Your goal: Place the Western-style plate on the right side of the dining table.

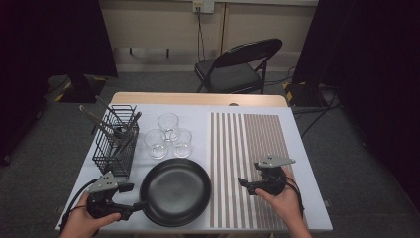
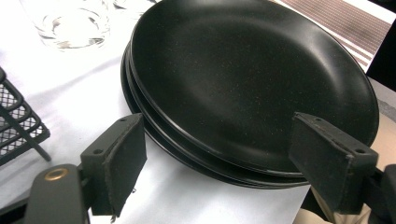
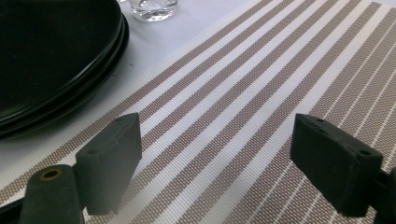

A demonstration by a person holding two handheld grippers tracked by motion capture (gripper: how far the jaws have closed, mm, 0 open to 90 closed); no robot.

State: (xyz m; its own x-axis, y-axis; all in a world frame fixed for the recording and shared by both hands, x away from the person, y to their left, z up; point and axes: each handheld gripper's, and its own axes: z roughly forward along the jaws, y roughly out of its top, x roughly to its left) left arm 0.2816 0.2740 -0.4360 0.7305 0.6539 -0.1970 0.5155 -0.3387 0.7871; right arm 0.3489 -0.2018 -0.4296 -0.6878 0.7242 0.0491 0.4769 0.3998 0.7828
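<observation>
A stack of black plates (image 1: 176, 191) lies at the table's front centre, also close up in the left gripper view (image 2: 252, 84) and at the left of the right gripper view (image 3: 56, 60). My left gripper (image 1: 132, 196) is open at the stack's near left rim, its jaws (image 2: 219, 172) standing wide on either side of the rim without touching. My right gripper (image 1: 243, 184) is open over the striped placemat (image 1: 247, 153), jaws wide (image 3: 224, 168) with only mat (image 3: 243, 93) between them. Three clear glasses (image 1: 168, 135) stand behind the plates.
A black wire basket (image 1: 116, 141) with utensils stands at the table's left, its corner visible in the left gripper view (image 2: 18, 121). A glass (image 2: 70, 23) is near the plates. A folding chair (image 1: 237, 67) is beyond the table's far edge.
</observation>
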